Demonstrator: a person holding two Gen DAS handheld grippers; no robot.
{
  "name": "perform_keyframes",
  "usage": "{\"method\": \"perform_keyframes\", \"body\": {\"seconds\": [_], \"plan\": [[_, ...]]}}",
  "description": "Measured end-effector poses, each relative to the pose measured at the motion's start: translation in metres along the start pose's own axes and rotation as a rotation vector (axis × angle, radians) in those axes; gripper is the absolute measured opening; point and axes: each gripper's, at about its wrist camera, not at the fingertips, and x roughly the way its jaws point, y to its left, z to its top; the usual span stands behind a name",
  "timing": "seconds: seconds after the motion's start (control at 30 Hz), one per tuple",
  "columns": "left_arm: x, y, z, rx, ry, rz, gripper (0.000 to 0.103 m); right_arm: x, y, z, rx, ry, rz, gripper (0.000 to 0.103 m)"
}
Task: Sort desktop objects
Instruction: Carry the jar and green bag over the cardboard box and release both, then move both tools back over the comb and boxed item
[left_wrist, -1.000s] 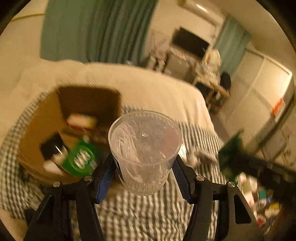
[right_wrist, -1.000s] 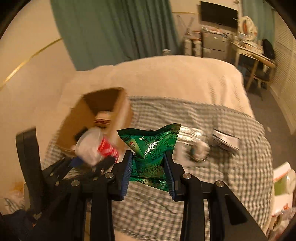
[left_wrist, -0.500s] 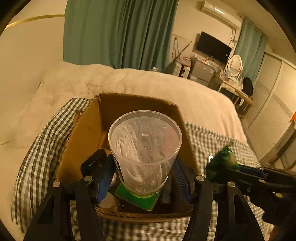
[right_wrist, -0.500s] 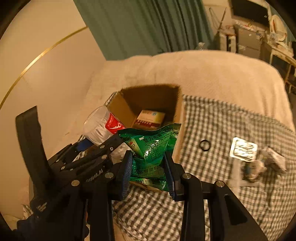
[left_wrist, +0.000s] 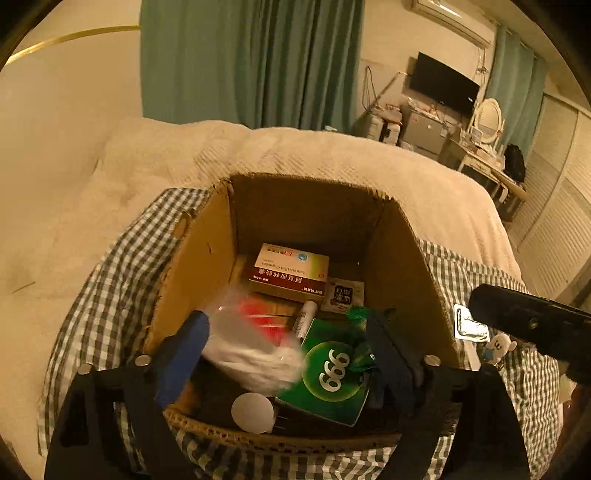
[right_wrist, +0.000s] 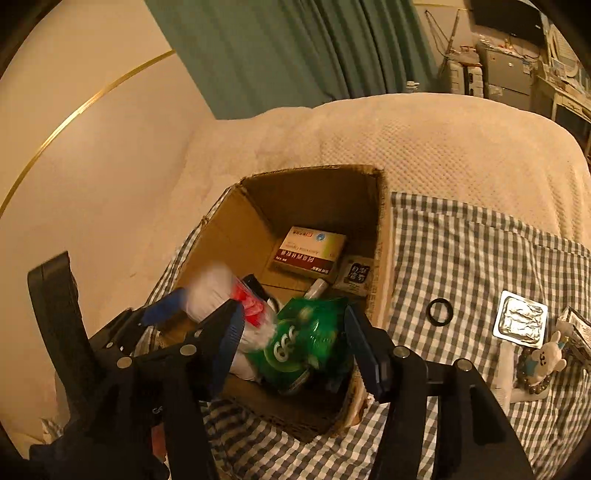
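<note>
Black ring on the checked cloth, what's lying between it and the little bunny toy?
A silver foil pack lies flat on the checked cloth, between the black ring and the bunny toy. You can see it in the right wrist view.

Green curtain (left_wrist: 251, 59), television (left_wrist: 443, 83), mirror (left_wrist: 489, 116).

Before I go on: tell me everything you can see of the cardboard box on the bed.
The cardboard box is plain brown corrugated board, open-topped, with ragged, worn edges. It sits upright on the checked cloth over the bed. Inside lie a medicine carton, a small sachet, a green pack marked 999 and a blurred clear cup. Both hand-held grippers are at its near rim, jaws open.
</note>
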Motion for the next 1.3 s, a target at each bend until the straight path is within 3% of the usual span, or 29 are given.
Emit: {"method": "perform_keyframes", "body": {"seconds": [0.23, 0.4, 0.67, 0.97, 1.3], "plan": [[-0.045, -0.023, -0.003, 0.006, -0.023, -0.042, 0.094, -0.044, -0.008, -0.007, 0.006, -0.041, -0.053, 0.056], [-0.078, -0.064, -0.014, 0.034, -0.011, -0.098, 0.096, -0.093, -0.015, -0.024, -0.018, -0.070, -0.105, 0.056], [-0.095, -0.136, -0.039, 0.106, 0.035, -0.142, 0.096, -0.166, -0.047, -0.065, -0.029, -0.104, -0.202, 0.056], [-0.068, -0.199, -0.068, 0.203, 0.095, -0.134, 0.096, -0.205, -0.123, -0.104, 0.068, -0.121, -0.286, 0.057], [-0.001, -0.247, -0.117, 0.355, 0.198, -0.112, 0.096, -0.186, -0.205, -0.136, 0.187, -0.093, -0.317, 0.057]]}}
